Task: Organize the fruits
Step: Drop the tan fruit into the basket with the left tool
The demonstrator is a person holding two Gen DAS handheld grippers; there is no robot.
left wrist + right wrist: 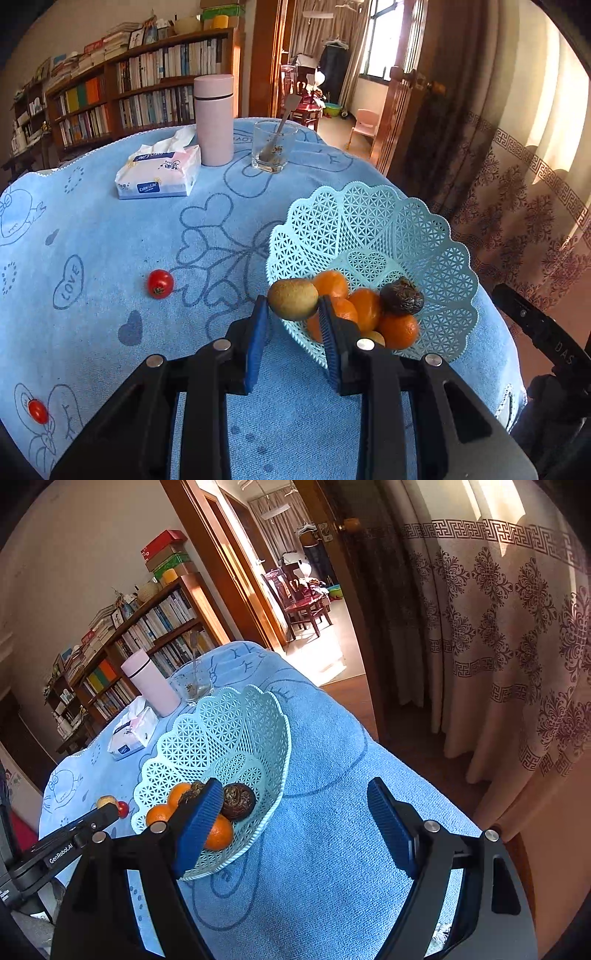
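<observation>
A: Where's my left cam looking?

B: Rides my left gripper [291, 314], aimed fwd and down along its fingers, close over the table [110, 229], facing the bookshelf [147, 85] and doorway.

A: And the right cam?

B: On my right gripper [295, 812], also tilted down, nearer the table's curtain [498, 627] side, looking twd the same doorway.

A: Overlap?

B: Both catch the basket [369, 221] [221, 738], pink flask [214, 118] [149, 686], tissue pack [159, 173] [131, 733], glass [271, 147] [192, 686]. Right cam also sees my left gripper [107, 805] at its left edge.
</observation>
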